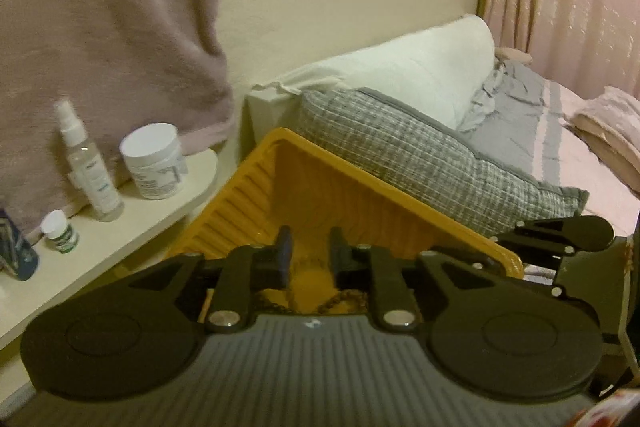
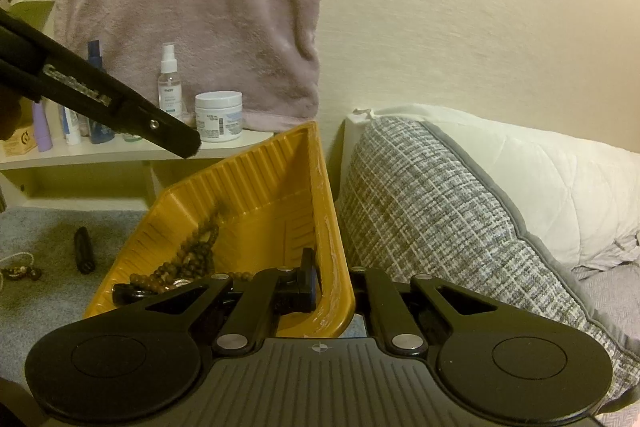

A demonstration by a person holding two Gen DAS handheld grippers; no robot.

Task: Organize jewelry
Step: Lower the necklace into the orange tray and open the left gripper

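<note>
Right gripper [image 2: 332, 287] clamps yellow tray [image 2: 260, 187] rim, fingers straddling its wall; brown beaded necklaces [image 2: 192, 255] just left inside. Left gripper [image 1: 308, 251] part open, empty, above tray.

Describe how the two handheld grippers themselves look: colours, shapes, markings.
Both match. The left gripper and right gripper have matte black linkage arms with silver round pivot pins, two large black discs, and a ribbed grey base with a small white centre mark. In the right view, the other gripper's black body carries white lettering, too blurred to read.
</note>
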